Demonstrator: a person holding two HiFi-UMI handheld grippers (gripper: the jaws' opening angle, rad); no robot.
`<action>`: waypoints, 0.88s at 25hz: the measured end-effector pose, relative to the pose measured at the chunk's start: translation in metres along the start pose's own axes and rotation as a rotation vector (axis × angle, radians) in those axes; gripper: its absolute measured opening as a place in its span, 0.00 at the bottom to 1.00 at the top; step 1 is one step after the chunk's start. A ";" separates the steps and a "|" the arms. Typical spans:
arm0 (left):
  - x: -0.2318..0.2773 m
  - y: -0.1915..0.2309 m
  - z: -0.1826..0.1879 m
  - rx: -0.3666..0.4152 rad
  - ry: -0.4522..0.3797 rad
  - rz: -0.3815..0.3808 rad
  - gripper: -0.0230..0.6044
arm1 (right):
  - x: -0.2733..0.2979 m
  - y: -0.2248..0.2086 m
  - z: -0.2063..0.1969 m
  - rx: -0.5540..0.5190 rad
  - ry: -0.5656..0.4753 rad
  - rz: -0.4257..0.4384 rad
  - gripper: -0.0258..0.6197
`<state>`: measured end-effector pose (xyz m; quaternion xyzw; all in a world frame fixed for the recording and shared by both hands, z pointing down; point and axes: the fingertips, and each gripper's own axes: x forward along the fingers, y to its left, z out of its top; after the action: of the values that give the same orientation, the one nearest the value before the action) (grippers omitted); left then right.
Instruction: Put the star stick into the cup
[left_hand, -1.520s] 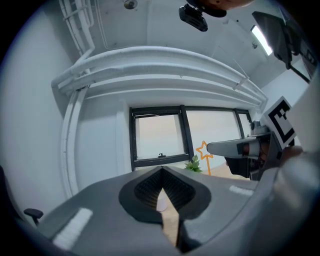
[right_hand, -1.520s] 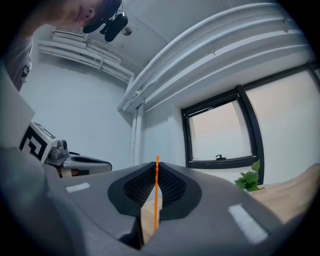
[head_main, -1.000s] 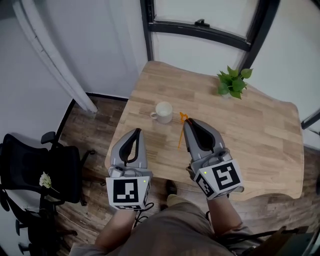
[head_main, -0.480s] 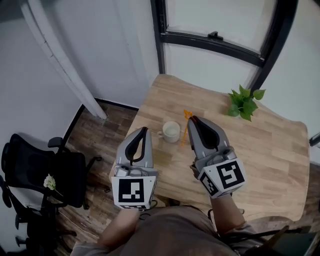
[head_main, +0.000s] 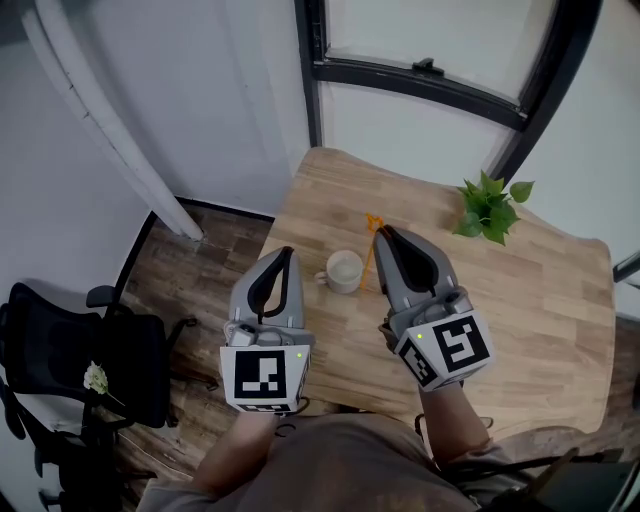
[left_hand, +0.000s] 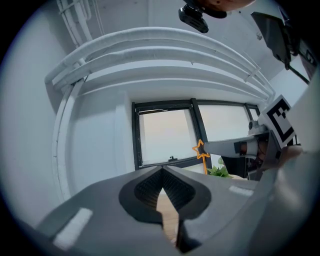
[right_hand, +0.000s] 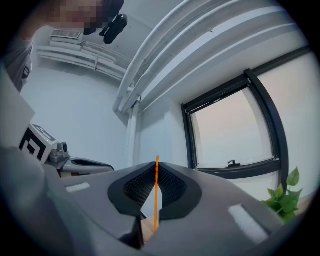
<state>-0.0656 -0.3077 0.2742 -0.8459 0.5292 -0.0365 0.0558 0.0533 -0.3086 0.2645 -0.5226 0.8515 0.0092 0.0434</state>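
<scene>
From the head view, my right tool (head_main: 381, 233) is clamped on the thin orange star stick (head_main: 371, 250). The star end stands just past the tool's tip, and the shaft runs back along the tool's left side. The small cream cup (head_main: 344, 270) with a side handle sits on the light wooden worktop (head_main: 530, 290), between my two tools and just left of the stick. I can't tell whether stick and cup touch. My left tool (head_main: 284, 253) is closed on nothing, its tip just left of the cup. A small green leafy plant (head_main: 487, 208) stands on the worktop well beyond my right tool.

In the left gripper view, the left tool (left_hand: 161, 171) has its jaws pressed together at the tips with nothing between them. Ahead and to its right, the right tool (left_hand: 225, 146) carries the star stick (left_hand: 202, 152) upright, the plant (left_hand: 219, 171) behind it.

In the right gripper view, the right tool (right_hand: 156, 168) pinches the star stick (right_hand: 156, 200), which runs straight up between the ribbed pads. The left tool (right_hand: 85, 164) shows off to its left, the plant (right_hand: 282, 197) to its right.
</scene>
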 end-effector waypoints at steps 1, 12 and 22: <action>0.002 0.005 -0.003 0.000 0.002 0.000 0.04 | 0.005 0.000 0.001 -0.001 -0.001 -0.001 0.10; 0.017 0.060 -0.028 -0.053 0.030 0.005 0.04 | 0.055 0.006 -0.016 -0.011 0.035 -0.030 0.10; 0.031 0.069 -0.053 -0.084 0.093 -0.046 0.04 | 0.061 -0.011 -0.063 0.033 0.109 -0.110 0.10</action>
<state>-0.1199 -0.3686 0.3179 -0.8569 0.5126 -0.0548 -0.0051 0.0317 -0.3721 0.3221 -0.5677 0.8225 -0.0356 0.0062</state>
